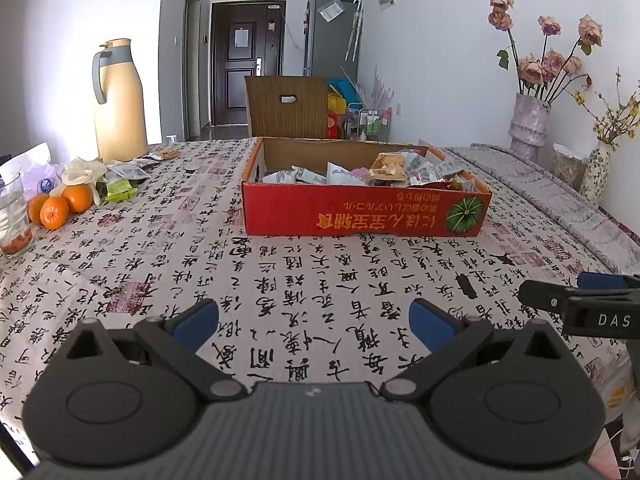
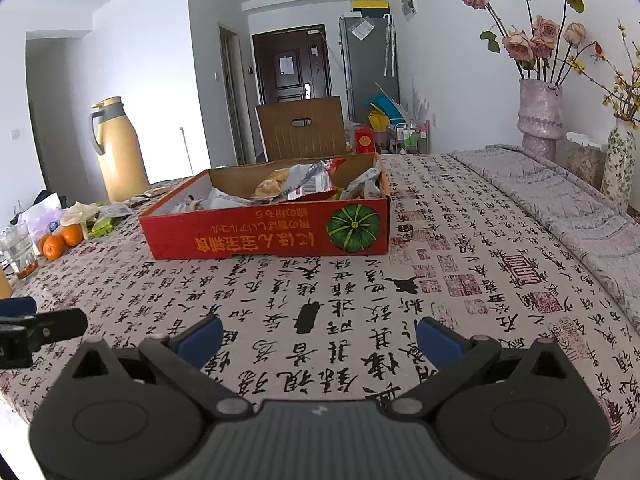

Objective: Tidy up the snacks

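Note:
A shallow red cardboard box [image 1: 360, 212] [image 2: 264, 236] sits mid-table, holding several snack packets [image 1: 372, 172] [image 2: 296, 184]. More loose snack packets [image 1: 128, 176] [image 2: 108, 216] lie at the far left of the table beside the oranges. My left gripper [image 1: 316, 324] hovers low over the tablecloth in front of the box, open and empty. My right gripper [image 2: 318, 340] is also open and empty, level with the left one; its tip shows at the right edge of the left wrist view. The box lies well beyond both.
A yellow thermos jug [image 1: 118, 104] [image 2: 118, 148], oranges [image 1: 60, 206] [image 2: 60, 242] and a glass [image 1: 14, 220] [image 2: 20, 252] stand at the left. Flower vases [image 1: 528, 124] [image 2: 540, 116] line the right wall. A wooden chair [image 1: 288, 108] sits behind the table.

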